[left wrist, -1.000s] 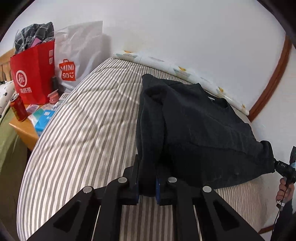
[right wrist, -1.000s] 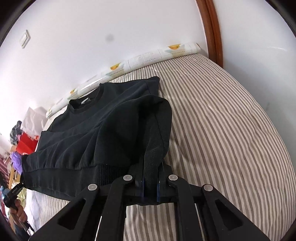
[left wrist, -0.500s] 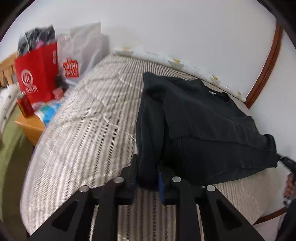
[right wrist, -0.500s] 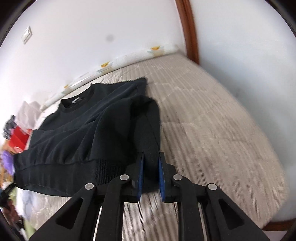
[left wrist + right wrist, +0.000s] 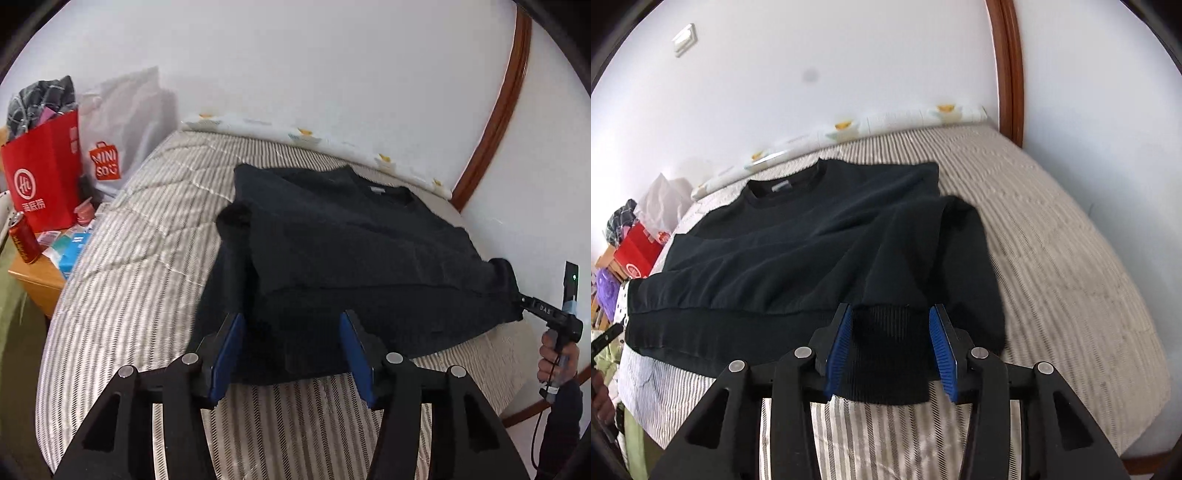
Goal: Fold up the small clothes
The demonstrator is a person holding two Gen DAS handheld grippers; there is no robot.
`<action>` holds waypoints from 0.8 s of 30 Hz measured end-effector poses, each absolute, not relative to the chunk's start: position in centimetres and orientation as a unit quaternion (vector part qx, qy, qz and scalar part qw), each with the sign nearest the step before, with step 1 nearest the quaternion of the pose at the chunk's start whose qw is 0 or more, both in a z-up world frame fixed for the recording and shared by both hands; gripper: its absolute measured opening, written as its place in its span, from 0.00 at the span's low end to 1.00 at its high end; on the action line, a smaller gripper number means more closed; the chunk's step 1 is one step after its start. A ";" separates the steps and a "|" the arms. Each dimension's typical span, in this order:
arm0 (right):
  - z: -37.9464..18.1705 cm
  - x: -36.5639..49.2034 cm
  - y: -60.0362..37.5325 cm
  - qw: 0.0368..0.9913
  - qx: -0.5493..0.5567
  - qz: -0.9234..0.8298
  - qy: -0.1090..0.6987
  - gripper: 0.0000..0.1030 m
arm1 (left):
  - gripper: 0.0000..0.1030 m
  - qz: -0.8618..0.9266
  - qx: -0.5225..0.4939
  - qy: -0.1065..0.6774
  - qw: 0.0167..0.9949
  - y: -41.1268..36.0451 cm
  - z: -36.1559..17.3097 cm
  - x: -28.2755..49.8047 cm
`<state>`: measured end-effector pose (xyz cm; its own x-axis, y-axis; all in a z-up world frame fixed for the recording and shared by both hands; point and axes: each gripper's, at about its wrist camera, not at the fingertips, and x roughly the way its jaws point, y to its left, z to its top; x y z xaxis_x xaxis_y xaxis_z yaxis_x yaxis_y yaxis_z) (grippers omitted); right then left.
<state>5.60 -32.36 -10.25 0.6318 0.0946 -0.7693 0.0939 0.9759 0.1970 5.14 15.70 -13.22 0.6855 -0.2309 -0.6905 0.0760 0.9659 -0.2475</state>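
Hovering wide open, gripping nothing: left gripper [image 5: 291,345] and right gripper [image 5: 892,349], each over one hem corner of black cotton sweatshirt [image 5: 812,240] lying crosswise ahead.

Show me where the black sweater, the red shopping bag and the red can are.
black sweater [image 5: 351,240]: left wrist view, middle of the chest.
red shopping bag [image 5: 44,173]: left wrist view, front face above the logo.
red can [image 5: 23,240]: left wrist view, its side.
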 end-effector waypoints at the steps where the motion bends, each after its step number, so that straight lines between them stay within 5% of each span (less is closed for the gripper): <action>1: -10.7 5.9 -32.3 0.895 0.116 -0.002 0.432 0.41 | 0.49 -0.085 -0.097 0.393 0.911 15.5 -13.5 5.5; 7: -11.6 7.2 -32.0 0.895 0.123 -0.010 0.429 0.38 | 0.47 -0.096 -0.109 0.422 0.895 14.8 -14.7 7.6; 10: -11.6 7.5 -31.6 0.897 0.104 -0.014 0.429 0.24 | 0.26 -0.093 -0.124 0.435 0.887 14.7 -15.4 8.4; 11: -11.5 7.4 -31.4 0.899 0.097 -0.011 0.428 0.10 | 0.08 -0.094 -0.125 0.432 0.888 14.6 -15.3 8.4; 24: -6.4 10.4 -33.7 0.921 0.162 0.024 0.352 0.08 | 0.06 -0.110 -0.140 0.351 0.919 15.1 -10.4 11.6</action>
